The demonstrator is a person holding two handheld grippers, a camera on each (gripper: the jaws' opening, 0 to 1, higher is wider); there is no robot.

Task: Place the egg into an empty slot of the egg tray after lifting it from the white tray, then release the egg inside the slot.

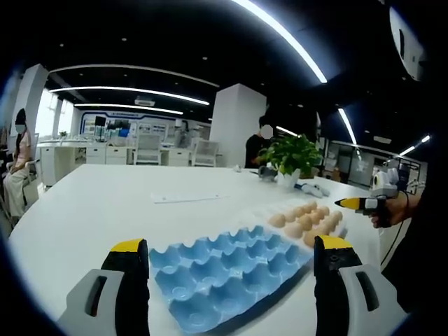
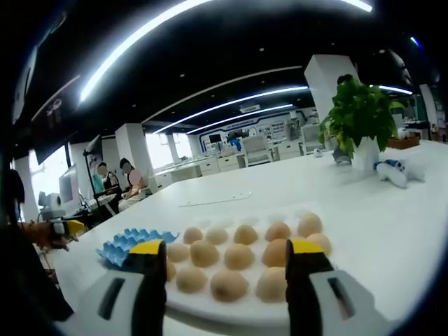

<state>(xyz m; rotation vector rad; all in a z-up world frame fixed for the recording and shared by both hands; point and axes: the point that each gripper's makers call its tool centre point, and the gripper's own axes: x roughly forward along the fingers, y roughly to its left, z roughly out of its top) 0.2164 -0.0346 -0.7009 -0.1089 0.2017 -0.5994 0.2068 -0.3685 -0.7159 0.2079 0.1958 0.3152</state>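
Plainly, the move to come turns on which claw faces the eggs, and that is the right one; in the right gripper view the right gripper (image 2: 218, 269) looks straight across the white tray (image 2: 280, 309), its 2 yellow-tipped jaws standing well apart with nothing between them but the near rows of eggs; no egg is gripped yet. The nearest egg (image 2: 229, 285) lies just ahead of the jaws and roughly on their midline, with other eggs close on either side of it, so the approach looks like a short forward reach with little turn; the eggs are rounded and their long axis cannot be told from here. The blue egg tray (image 2: 126, 243) lies off to the left of the white tray in this view, touching or just beside it; which, I cannot tell.

In the left gripper view the left gripper (image 1: 231, 269) faces the blue egg tray (image 1: 224, 269) instead; its jaws are also spread wide and empty, framing the tray's near corner; every slot that shows is empty, so the choice of slot looks free. Beyond the tray's far edge lie the eggs (image 1: 306, 218) on the white tray, and the right gripper (image 1: 364, 204) shows at the right, held by a hand (image 1: 392, 210). A potted plant (image 1: 290, 157) stands farther back on the white table (image 1: 91, 210).

My judgement: the lift has not begun; the right claw is the nearer to the eggs, and the carry would run leftward to the blue tray.
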